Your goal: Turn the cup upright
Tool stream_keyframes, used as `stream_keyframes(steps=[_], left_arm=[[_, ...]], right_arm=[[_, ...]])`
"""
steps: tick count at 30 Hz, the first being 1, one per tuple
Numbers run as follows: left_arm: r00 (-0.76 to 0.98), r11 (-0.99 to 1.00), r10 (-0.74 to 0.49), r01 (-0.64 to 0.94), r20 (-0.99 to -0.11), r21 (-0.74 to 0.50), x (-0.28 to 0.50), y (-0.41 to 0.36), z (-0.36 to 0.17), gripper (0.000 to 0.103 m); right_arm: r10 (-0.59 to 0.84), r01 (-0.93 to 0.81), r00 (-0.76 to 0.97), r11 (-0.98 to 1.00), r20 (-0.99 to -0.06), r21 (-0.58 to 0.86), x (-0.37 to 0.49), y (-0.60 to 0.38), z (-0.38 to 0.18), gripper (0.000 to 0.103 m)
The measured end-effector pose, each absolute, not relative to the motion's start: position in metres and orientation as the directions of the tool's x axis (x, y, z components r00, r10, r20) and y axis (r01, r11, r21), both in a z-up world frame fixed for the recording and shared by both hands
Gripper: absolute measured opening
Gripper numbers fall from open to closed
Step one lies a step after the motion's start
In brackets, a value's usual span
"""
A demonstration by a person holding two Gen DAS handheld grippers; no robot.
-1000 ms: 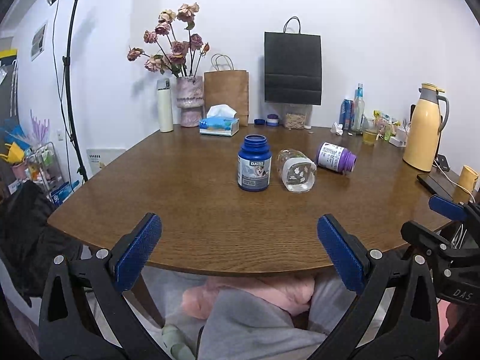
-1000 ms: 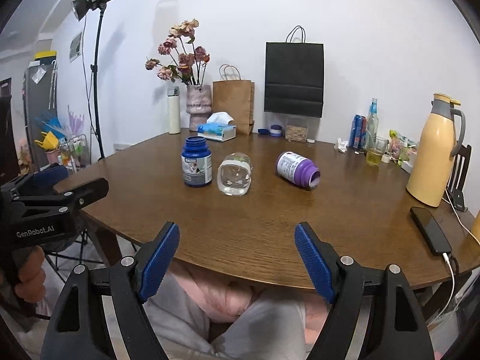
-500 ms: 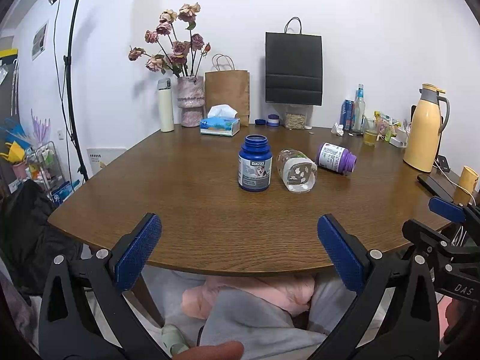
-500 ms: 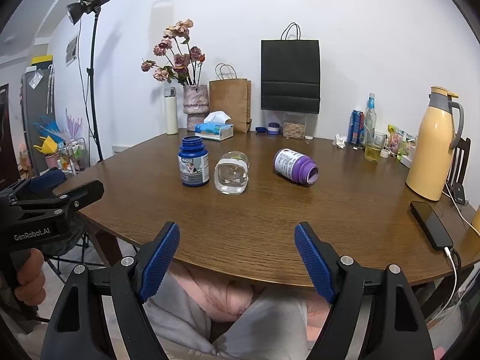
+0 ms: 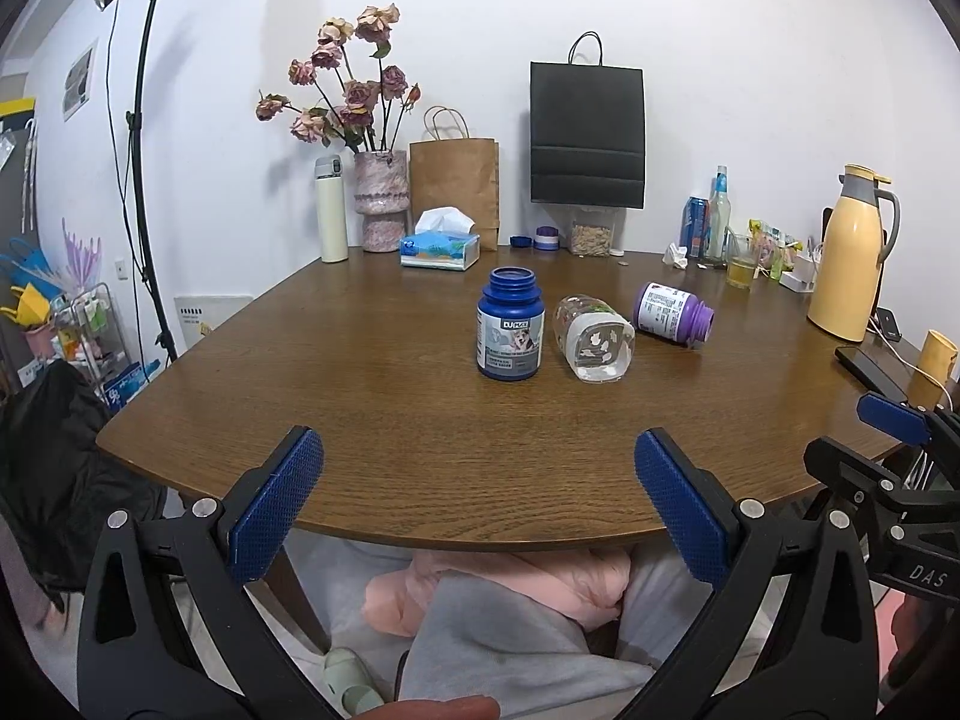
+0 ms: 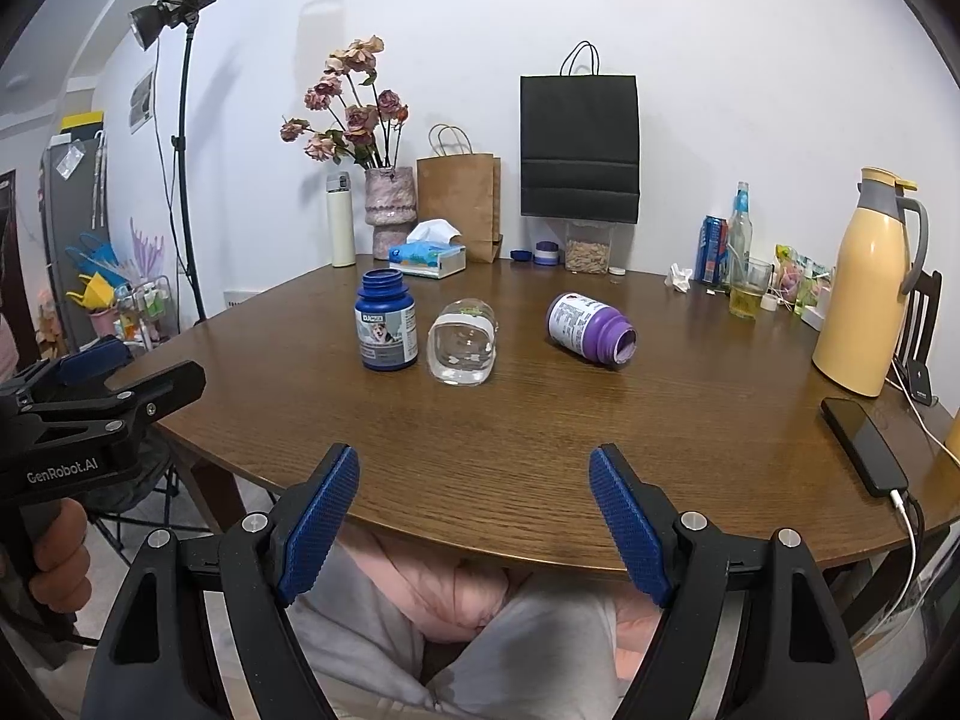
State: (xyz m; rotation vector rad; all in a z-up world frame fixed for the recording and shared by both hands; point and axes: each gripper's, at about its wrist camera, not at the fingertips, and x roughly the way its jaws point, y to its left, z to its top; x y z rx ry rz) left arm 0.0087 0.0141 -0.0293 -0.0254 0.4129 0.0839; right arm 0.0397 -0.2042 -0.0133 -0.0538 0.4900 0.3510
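A clear glass cup [image 5: 594, 339] [image 6: 462, 348] with a white patterned band lies on its side in the middle of the brown table [image 5: 360, 420]. Left of it a blue bottle [image 5: 510, 327] [image 6: 386, 324] stands upright without a lid. A purple bottle [image 5: 672, 315] [image 6: 591, 330] lies on its side to the right. My left gripper [image 5: 474, 450] hangs open in front of the table's near edge, empty. My right gripper [image 6: 474, 462] is open and empty too, level with the near edge. Both are well short of the cup.
A yellow thermos [image 6: 864, 288] and a black phone [image 6: 864, 444] on a cable sit at the right. A tissue box [image 5: 440, 249], flower vase [image 5: 379, 198], paper bags and small bottles line the back. The person's lap [image 6: 450, 630] is under the table edge.
Hardly anything. The right wrist view shifted slightly a second ago and has held since. A fingertip has crept into the bottom edge of the left wrist view.
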Motion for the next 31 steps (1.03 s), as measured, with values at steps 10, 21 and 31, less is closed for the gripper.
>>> stream_keyframes(steps=[10, 21, 31], left_arm=[[0.913, 0.997, 0.067, -0.077, -0.402, -0.010, 0.008, 0.015, -0.030, 0.103], [0.898, 0.997, 0.079, -0.078, -0.432, 0.021, 0.019, 0.019, -0.035, 0.103], [0.897, 0.997, 0.066, -0.076, -0.436, -0.006, 0.024, 0.029, -0.035, 0.103]], right_arm=[[0.323, -0.349, 0.821, 0.937, -0.472, 0.034, 0.041, -0.204, -0.015, 0.083], [0.376, -0.405, 0.797, 0.913, -0.472, 0.044, 0.058, -0.190, -0.012, 0.084], [0.363, -0.399, 0.799, 0.917, -0.480, 0.029, 0.057, -0.181, -0.011, 0.083]])
